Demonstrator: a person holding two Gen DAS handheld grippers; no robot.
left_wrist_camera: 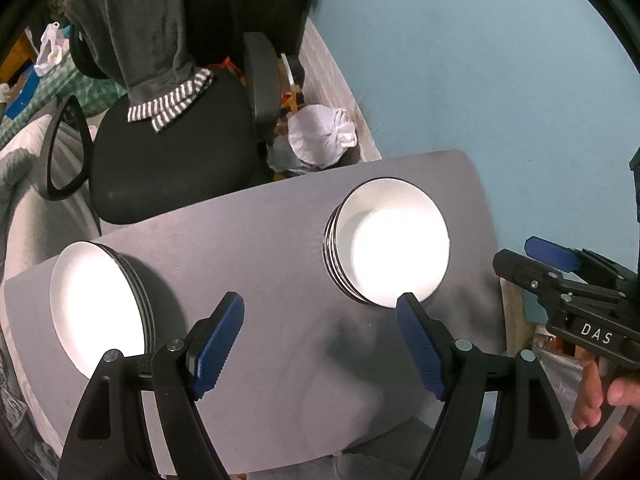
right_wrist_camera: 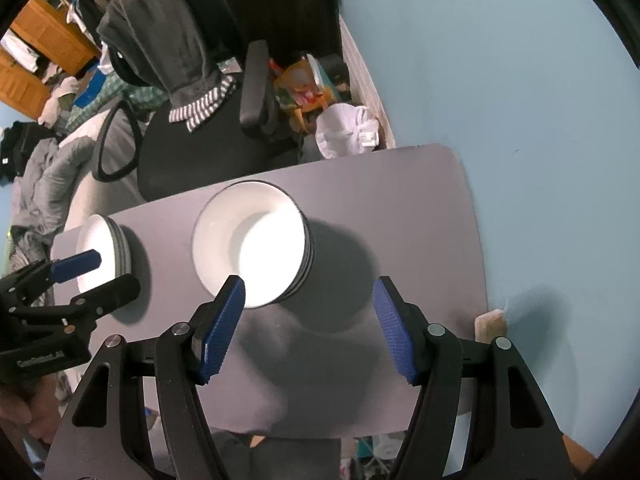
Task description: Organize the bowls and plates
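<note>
A stack of white bowls (left_wrist_camera: 394,242) with dark rims stands on the grey table (left_wrist_camera: 256,240); it also shows in the right wrist view (right_wrist_camera: 250,242). A stack of white plates (left_wrist_camera: 98,304) sits at the table's left end, also seen in the right wrist view (right_wrist_camera: 104,254). My left gripper (left_wrist_camera: 320,340) is open and empty, above the table between the two stacks. My right gripper (right_wrist_camera: 308,326) is open and empty, just right of the bowls and nearer to me. The right gripper (left_wrist_camera: 532,258) shows at the right edge of the left wrist view, and the left gripper (right_wrist_camera: 98,272) shows over the plates in the right wrist view.
A black office chair (left_wrist_camera: 176,160) with a grey towel (left_wrist_camera: 140,28) draped over it stands behind the table. A white bag (left_wrist_camera: 320,140) lies on the floor by the blue wall (left_wrist_camera: 480,60). A bed with grey bedding (right_wrist_camera: 44,176) is at the left.
</note>
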